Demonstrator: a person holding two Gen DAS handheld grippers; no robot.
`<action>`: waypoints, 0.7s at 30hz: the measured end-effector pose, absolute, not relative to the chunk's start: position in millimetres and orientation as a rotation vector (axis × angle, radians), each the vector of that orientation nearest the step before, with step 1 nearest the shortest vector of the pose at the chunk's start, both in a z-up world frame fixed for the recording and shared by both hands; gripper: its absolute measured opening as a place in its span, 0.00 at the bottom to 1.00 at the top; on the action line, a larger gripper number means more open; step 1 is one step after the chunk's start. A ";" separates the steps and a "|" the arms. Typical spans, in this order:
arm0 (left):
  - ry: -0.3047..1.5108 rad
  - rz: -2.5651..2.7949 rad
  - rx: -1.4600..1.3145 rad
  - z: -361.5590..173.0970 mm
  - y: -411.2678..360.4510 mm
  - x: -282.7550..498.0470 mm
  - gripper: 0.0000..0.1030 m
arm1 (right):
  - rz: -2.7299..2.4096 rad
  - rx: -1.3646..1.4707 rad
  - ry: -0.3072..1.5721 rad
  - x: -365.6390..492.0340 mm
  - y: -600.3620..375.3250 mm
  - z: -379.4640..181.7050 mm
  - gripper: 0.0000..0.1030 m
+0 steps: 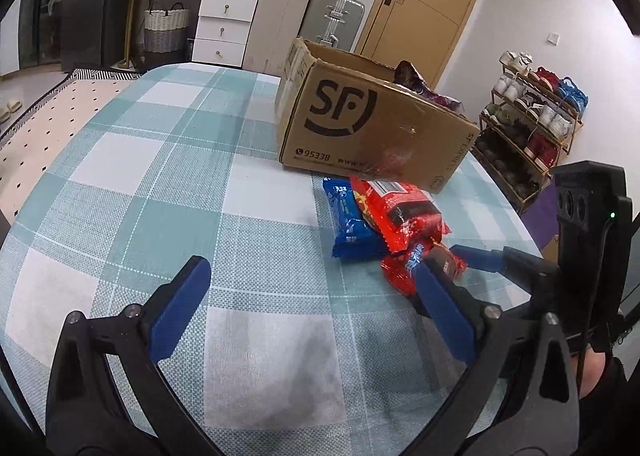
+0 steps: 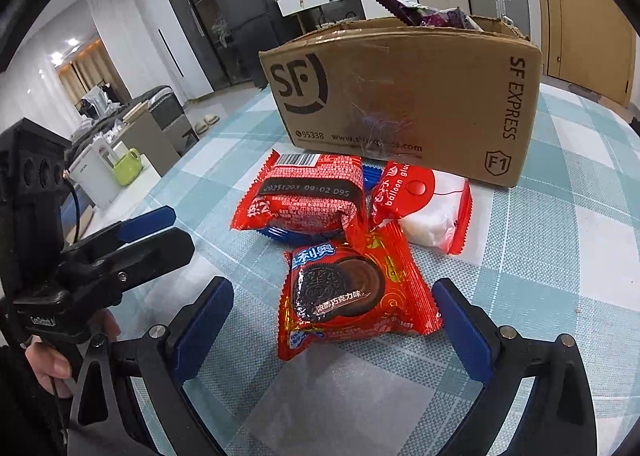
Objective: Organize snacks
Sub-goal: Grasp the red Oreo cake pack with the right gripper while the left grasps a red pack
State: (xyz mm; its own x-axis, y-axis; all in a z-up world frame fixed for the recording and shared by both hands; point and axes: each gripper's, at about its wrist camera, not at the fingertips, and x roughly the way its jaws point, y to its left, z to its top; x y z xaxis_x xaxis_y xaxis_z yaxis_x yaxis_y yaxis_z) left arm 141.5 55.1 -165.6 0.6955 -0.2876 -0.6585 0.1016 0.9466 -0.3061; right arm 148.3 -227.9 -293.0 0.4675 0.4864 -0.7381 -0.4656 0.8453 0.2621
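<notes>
— Right gripper (image 2: 332,320) sits lowest in my right view, jaws wide apart, one finger on each side of the Oreo pack (image 2: 352,296), which lies flat on the checked cloth (image 2: 560,256). I can't tell whether the pads touch its wrapper.

— And your other hand?

— My left gripper (image 1: 312,304) is spread apart too, over bare cloth, holding nothing; its right finger (image 1: 444,312) is just beside the Oreo pack.

— Where are the other snacks?

— Behind the Oreo pack a red pack (image 2: 308,195) lies on top of a blue pack (image 1: 348,219), and a white-and-red balloon gum bag (image 2: 424,203) lies to the right, touching the Oreo pack's corner. All sit just in front of the SF box (image 2: 400,95). A purple bag (image 2: 432,15) pokes above the box's rim
</notes>
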 end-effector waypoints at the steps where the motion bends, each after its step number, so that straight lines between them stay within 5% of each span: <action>1: 0.774 -0.222 -0.258 -165.4 55.6 140.5 0.99 | 0.576 0.020 0.923 149.9 -226.4 -294.3 0.88; 4: 0.777 -0.227 -0.267 -165.5 57.1 138.7 0.99 | 0.570 0.023 0.916 149.5 -224.1 -294.6 0.78; 8: 0.780 -0.227 -0.273 -166.7 56.9 140.3 0.99 | 0.580 0.054 0.915 147.6 -229.7 -296.0 0.53; 21: 0.803 -0.209 -0.282 -170.9 58.8 142.8 0.99 | 0.587 0.195 0.843 115.1 -273.0 -286.3 0.47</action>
